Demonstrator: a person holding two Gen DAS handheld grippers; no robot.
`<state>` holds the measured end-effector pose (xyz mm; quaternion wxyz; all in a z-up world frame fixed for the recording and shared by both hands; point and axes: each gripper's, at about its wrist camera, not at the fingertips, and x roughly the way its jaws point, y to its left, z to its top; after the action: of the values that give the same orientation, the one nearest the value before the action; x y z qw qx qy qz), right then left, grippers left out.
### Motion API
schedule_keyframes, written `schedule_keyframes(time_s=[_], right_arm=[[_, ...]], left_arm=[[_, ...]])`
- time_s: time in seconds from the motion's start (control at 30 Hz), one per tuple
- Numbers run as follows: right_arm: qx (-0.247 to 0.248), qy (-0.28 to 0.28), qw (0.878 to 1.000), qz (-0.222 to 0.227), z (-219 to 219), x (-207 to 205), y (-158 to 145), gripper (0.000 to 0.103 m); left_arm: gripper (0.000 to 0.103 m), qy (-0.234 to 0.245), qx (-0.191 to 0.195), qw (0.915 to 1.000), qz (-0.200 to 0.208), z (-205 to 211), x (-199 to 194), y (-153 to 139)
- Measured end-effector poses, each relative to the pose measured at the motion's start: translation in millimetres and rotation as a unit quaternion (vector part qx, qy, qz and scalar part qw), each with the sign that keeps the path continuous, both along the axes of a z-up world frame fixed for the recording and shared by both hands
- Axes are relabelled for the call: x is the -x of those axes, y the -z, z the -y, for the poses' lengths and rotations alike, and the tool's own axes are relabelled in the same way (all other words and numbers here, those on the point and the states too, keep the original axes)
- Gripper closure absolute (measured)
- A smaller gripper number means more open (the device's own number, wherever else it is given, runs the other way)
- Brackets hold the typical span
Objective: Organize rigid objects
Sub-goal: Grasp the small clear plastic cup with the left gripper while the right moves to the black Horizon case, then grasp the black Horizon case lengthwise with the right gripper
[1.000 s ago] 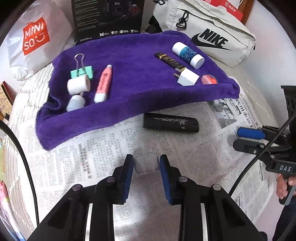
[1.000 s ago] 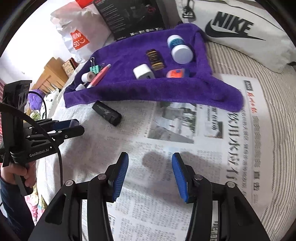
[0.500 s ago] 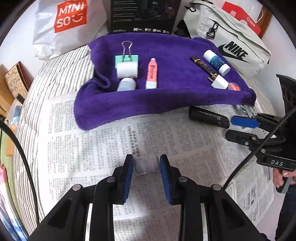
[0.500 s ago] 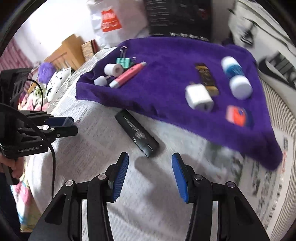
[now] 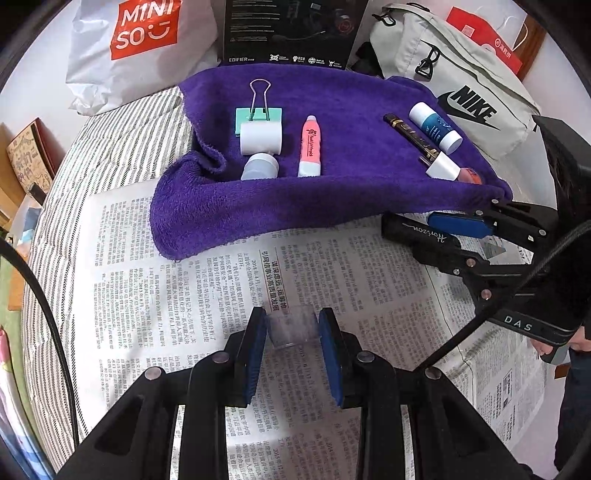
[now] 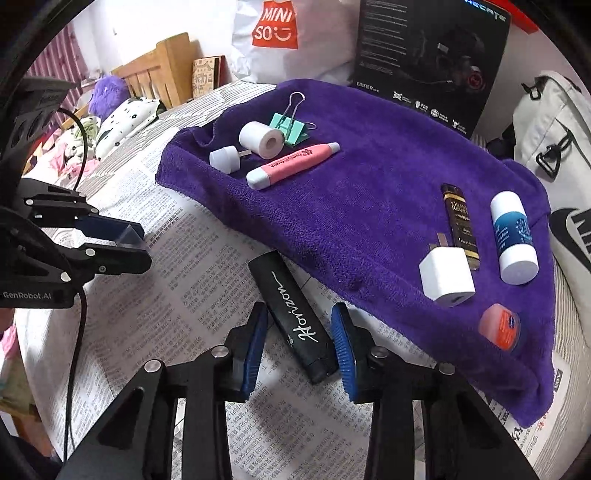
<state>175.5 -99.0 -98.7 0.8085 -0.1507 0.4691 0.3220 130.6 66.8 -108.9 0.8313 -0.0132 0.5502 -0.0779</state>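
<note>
On purple towel: eight items; beside it, one black case.

A Miniso bag, black Edifier box and Nike bag line the back

The purple towel is plush, fuzzy cloth; the newspaper under it is thin matt printed paper; the black case looks matt plastic; the binder clip has shiny wire handles; the small cup is clear plastic; the pink tube is smooth.
</note>
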Motion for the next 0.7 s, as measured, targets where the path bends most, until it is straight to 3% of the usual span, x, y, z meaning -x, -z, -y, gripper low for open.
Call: schedule_keyframes(time_s=[0.23,0.7], right_arm=[[-0.037,0.042,0.995,-0.077,32.3,9.5,-1.8,0.080],[0.023,0.013,0.998,-0.053,13.4,15.9,-2.7,0.081]], left_arm=[[0.075,0.002,0.003,1.0000,0.003,1.0,1.0,0.6],[0.075,0.009,0.003,1.0000,0.001,4.3,1.8,0.1]])
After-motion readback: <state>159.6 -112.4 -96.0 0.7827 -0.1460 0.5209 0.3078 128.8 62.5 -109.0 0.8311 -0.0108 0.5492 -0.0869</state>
